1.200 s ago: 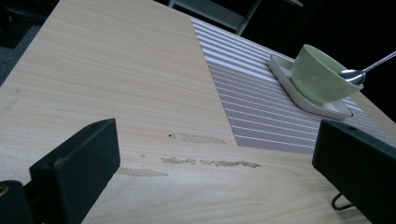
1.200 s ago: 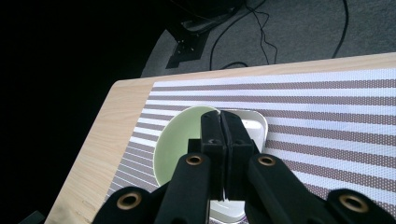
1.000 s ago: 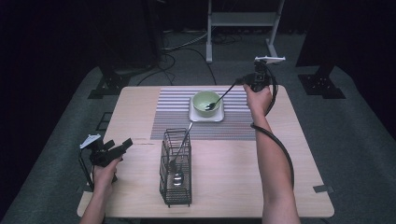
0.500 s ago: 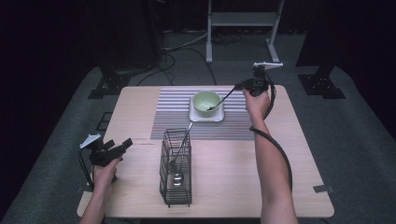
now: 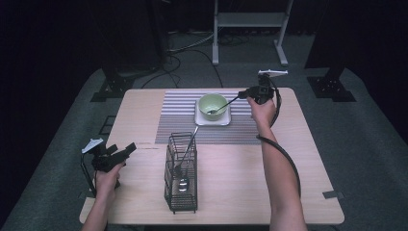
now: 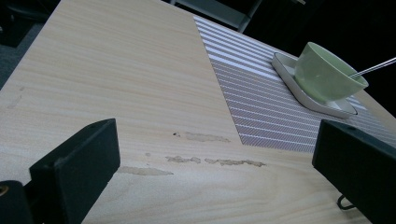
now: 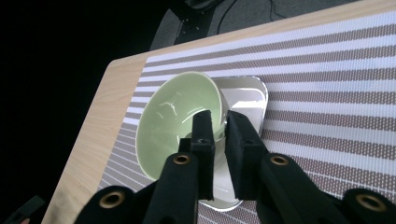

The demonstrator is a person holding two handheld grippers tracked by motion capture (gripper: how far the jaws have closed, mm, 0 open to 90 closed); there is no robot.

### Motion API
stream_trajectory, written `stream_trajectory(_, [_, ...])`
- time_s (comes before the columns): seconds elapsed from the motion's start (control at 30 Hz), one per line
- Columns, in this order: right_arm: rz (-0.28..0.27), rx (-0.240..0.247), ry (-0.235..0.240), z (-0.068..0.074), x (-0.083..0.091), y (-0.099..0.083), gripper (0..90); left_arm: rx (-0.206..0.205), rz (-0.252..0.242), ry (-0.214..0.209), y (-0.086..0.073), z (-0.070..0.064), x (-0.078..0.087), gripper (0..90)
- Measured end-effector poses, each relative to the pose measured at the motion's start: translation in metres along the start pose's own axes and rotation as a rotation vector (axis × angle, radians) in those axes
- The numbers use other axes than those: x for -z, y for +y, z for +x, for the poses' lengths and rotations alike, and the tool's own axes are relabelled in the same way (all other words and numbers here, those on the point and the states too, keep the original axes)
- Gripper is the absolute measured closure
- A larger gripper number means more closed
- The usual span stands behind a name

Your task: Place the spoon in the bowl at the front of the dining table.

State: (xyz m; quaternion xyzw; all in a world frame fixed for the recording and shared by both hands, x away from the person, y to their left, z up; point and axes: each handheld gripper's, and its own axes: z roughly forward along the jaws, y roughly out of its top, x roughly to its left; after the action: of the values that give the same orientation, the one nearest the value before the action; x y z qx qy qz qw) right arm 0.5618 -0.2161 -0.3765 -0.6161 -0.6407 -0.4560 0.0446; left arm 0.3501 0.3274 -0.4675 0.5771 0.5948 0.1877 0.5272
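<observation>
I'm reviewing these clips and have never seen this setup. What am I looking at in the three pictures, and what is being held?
No robot here: a person holds a hand-held two-jaw gripper in each hand. The high view looks down on the wooden table; the other two pictures come from cameras riding on the grippers.

On the table lie a striped mat, a green bowl on a white plate, and a wire basket with utensils standing in it.

The right gripper is closed on the handle of a spoon whose tip rests in the bowl. The left gripper hangs open near the table's left edge, holding nothing.
</observation>
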Motion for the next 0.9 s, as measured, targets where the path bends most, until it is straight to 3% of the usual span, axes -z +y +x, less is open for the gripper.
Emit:
stream_trajectory(0.37, [0.027,0.007,0.045,-0.008,0.007,-0.013,62.6,-0.004,-0.002,0.001,0.000,-0.001,0.001,0.0])
stream_trajectory(0.9, [0.029,0.028,0.076,-0.016,0.028,-0.030,53.8,-0.018,0.005,0.001,-0.001,-0.004,0.000,0.0])
